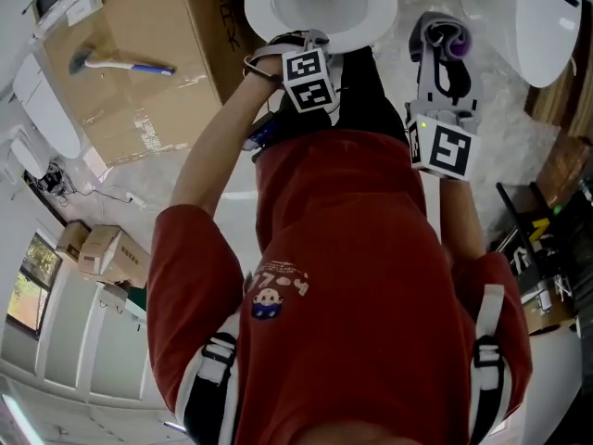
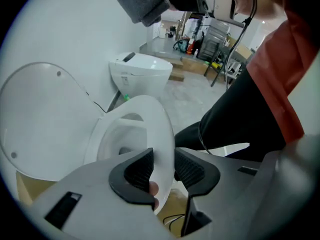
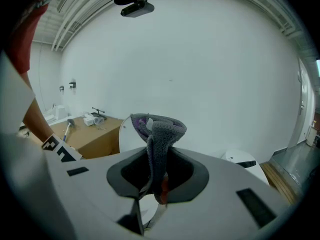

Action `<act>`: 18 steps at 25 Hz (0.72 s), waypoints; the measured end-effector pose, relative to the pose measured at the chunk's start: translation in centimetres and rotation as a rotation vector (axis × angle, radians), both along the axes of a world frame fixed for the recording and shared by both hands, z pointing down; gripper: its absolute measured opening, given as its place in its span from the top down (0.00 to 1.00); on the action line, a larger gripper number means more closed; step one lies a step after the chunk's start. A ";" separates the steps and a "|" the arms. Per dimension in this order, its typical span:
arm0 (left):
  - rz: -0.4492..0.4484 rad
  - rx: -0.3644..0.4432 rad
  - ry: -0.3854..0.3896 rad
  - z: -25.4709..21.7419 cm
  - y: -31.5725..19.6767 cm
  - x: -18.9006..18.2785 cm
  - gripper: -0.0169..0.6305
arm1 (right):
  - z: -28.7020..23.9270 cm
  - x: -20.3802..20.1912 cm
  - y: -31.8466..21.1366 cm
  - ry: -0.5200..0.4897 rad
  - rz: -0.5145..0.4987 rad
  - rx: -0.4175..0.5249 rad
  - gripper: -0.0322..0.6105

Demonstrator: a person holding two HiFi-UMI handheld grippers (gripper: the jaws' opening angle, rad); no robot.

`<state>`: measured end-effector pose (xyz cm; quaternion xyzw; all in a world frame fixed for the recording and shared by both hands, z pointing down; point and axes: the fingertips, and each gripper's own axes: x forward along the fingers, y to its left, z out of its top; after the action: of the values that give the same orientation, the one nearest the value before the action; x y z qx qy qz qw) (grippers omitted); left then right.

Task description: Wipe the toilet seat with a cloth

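Observation:
The white toilet seat (image 1: pixel 320 21) lies at the top centre of the head view, with its lid (image 2: pixel 35 114) raised behind it. My left gripper (image 2: pixel 164 158) points steeply down at the seat (image 2: pixel 152 119) and stands open, with the seat's front rim between its two ribbed pads (image 2: pixel 136 171). In the head view the left gripper (image 1: pixel 304 52) is at the seat's near edge. My right gripper (image 3: pixel 157 176) is shut on a grey and purple cloth (image 3: pixel 159 131), which sticks up from its jaws. It is held to the right of the bowl, with the cloth (image 1: pixel 443 40) clear of the seat.
A second white toilet (image 1: pixel 547 17) stands to the right. A cardboard box (image 1: pixel 139 72) with a long-handled tool (image 1: pixel 120 63) on it sits to the left. The person's dark trouser leg (image 2: pixel 240 119) is close by the bowl. Racks and equipment (image 1: pixel 547 248) stand at far right.

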<state>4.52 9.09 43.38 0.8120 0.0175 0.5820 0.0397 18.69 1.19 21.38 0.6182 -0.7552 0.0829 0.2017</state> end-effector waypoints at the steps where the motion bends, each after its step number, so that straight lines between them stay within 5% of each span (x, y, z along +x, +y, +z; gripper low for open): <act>1: 0.000 -0.007 0.001 0.8 0.5 0.0 0.76 | 0.5 -0.1 -0.1 0.005 -0.005 -0.008 0.84; 11: 0.045 -0.020 -0.009 8.6 4.9 -0.1 0.74 | 6.8 -1.6 -1.0 0.051 -0.101 -0.081 0.84; 18: 0.008 -0.027 0.000 14.4 6.6 -0.4 0.75 | 11.8 -2.5 -2.3 -0.013 -0.129 -0.129 0.84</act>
<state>4.13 15.67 57.80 0.8113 0.0284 0.5820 0.0484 16.17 -1.08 33.18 0.5533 -0.7879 0.1221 0.2410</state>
